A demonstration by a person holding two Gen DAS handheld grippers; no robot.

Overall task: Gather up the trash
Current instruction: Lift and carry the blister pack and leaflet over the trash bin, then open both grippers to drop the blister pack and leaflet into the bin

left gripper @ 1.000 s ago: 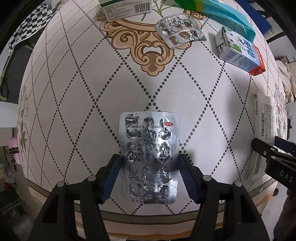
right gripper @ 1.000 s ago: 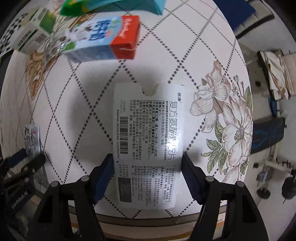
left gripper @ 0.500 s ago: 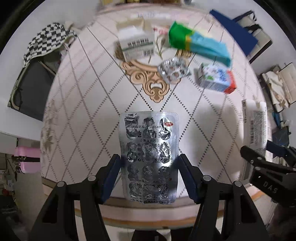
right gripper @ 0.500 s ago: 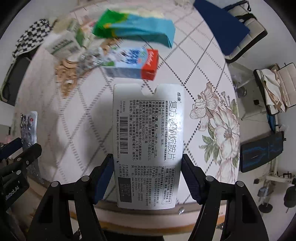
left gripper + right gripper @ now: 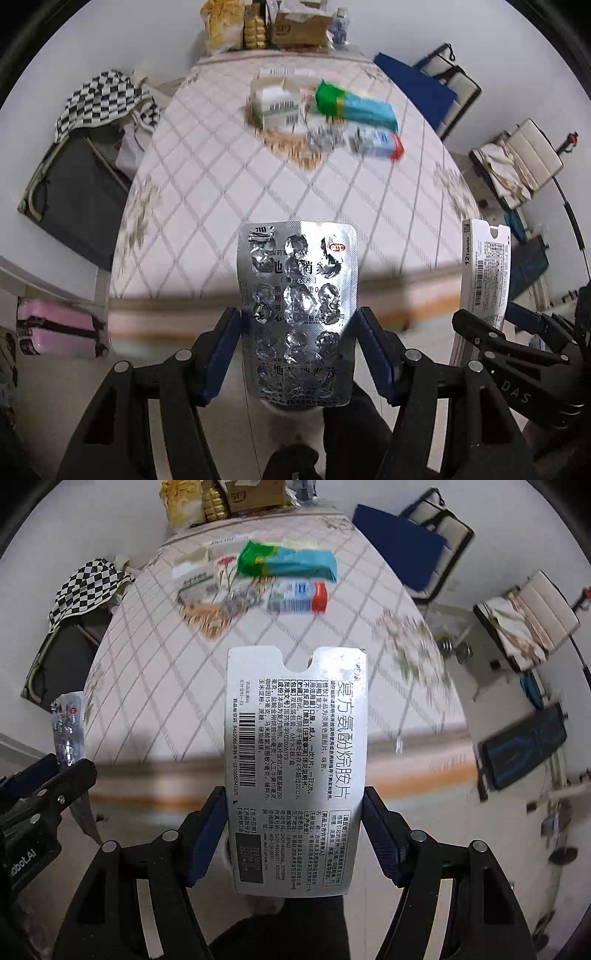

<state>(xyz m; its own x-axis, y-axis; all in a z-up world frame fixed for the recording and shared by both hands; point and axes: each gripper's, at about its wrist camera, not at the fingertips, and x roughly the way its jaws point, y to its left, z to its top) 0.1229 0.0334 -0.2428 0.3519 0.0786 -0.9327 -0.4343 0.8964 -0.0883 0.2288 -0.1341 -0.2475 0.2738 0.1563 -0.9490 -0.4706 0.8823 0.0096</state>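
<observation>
My left gripper [image 5: 299, 347] clamps a silver blister pack [image 5: 297, 295]; my right gripper [image 5: 293, 830] clamps a flattened medicine box [image 5: 295, 760], both above the tabletop's [image 5: 221, 206] near edge.

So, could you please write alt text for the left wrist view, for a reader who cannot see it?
The left tool grips a used silver foil blister sheet above the near edge of a round table with a diamond-patterned cloth. Farther back lie a green and blue packet and small cartons. At right, the right tool holds a white medicine box.
</observation>
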